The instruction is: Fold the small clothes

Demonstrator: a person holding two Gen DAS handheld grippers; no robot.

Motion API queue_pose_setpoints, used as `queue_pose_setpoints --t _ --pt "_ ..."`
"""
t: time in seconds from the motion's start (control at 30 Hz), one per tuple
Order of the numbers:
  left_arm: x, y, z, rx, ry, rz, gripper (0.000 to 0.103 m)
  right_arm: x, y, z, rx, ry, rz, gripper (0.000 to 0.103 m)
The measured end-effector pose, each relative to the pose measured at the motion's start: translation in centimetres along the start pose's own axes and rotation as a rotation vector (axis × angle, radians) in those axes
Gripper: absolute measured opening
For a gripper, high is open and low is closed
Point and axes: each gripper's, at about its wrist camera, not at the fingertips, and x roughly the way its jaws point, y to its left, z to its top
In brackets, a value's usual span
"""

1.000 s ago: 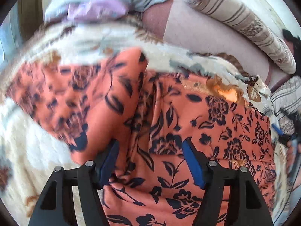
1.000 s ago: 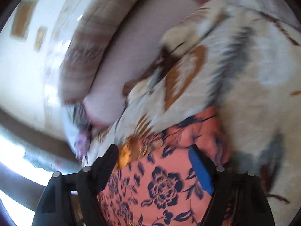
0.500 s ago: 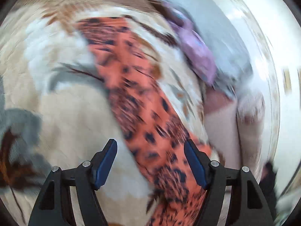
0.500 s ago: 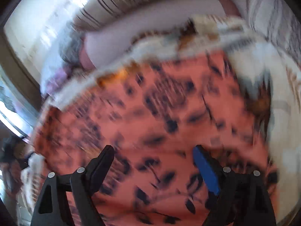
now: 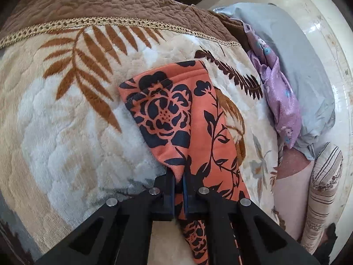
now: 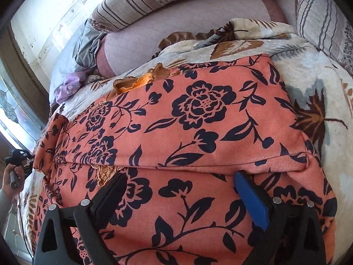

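So we've got the left gripper (image 5: 179, 183) clamped tight on a pinch of the orange floral garment (image 5: 176, 119), right where a narrow strip of it (sleeve or leg, hard to say) runs out across the leaf-print blanket (image 5: 66, 121) on the bed. The right gripper (image 6: 179, 195) is hanging over the main body of the same garment (image 6: 198, 132) with its fingers spread wide, gripping nothing.

For doing this fold well, we'd say keep the pinch firm and carry that strip over low and smooth so it lands flat on the body instead of bunching. The free right gripper could press the body down near the crease line running across it so nothing drags on that plush blanket. The fabric looks soft and floppy, so slow is better.

What we can't really make out: the left view only shows the strip, its lower end cut off behind the gripper. The right view cuts off the near edge of the garment. There's some orange lacy trim (image 6: 132, 82) poking out at the far edge, and we can't tell whether it's part of the garment. A purple cloth (image 5: 275, 101) is bundled off to the side.
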Motion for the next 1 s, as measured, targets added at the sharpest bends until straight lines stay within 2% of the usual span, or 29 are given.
queue_pose_setpoints --t 0.03,0.1,0.2,0.27,0.37,0.43,0.5,0.53,0.57,0.6,0.63,0.7,0.77,0.87,0.93,1.0 --pt "-0.6 -1.2 -0.2 0.059 -0.018 0.052 0.005 0.0 -0.1 0.0 0.003 -0.001 0.004 0.1" --pt "-3.4 -5.0 -1.8 0.234 -0.127 0.093 0.005 -0.1 -0.2 0.0 0.011 -0.006 0.012 0.1" --pt "-8.7 -12.5 -7.4 0.534 -0.279 0.035 0.005 -0.2 -0.5 -0.1 0.028 -0.016 0.033 0.1" --pt "-11.8 -17.2 -12.6 0.703 -0.326 -0.059 0.005 -0.3 -0.7 0.0 0.04 -0.022 0.049 0.1" --pt "-14.4 -23.3 -20.9 0.892 -0.321 -0.204 0.005 -0.5 -1.1 0.0 0.061 -0.033 0.074 0.1" --pt "-14.9 -26.3 -26.5 0.985 -0.28 -0.283 0.006 -0.6 -1.3 0.0 0.073 -0.039 0.089 0.1" --pt "-14.0 -28.4 -31.9 1.091 -0.22 -0.322 0.009 -0.7 -1.4 0.0 0.084 -0.045 0.101 0.1" --pt "-12.8 -29.1 -34.7 1.153 -0.167 -0.335 0.018 -0.8 -1.5 0.0 0.088 -0.048 0.107 0.1" --pt "-11.2 -29.4 -37.2 1.229 -0.099 -0.324 0.034 -0.9 -1.6 0.0 0.093 -0.05 0.115 0.1" --pt "-8.9 -29.4 -39.9 1.331 -0.002 -0.272 0.069 -0.9 -1.7 0.0 0.099 -0.051 0.122 0.1" --pt "-7.5 -28.7 -41.4 1.375 0.042 -0.224 0.072 -1.0 -1.9 0.1 0.107 -0.05 0.131 0.1" --pt "-5.0 -26.4 -42.4 1.397 0.068 -0.113 0.072 -1.2 -2.1 0.3 0.127 -0.047 0.148 0.099" --pt "-4.9 -23.9 -41.0 1.342 0.058 -0.071 0.072 -1.8 -2.3 0.7 0.159 -0.019 0.16 0.099" --pt "-6.1 -20.0 -36.1 1.181 -0.007 -0.065 0.073 -3.4 -3.3 1.3 0.256 -0.024 0.232 0.099" --pt "-6.5 -17.0 -32.0 1.045 -0.08 -0.021 0.075 -4.1 -3.7 2.3 0.299 -0.041 0.262 0.099" --pt "-5.5 -14.5 -28.4 0.904 -0.085 0.033 0.075 -3.9 -4.1 4.0 0.347 -0.043 0.291 0.099"
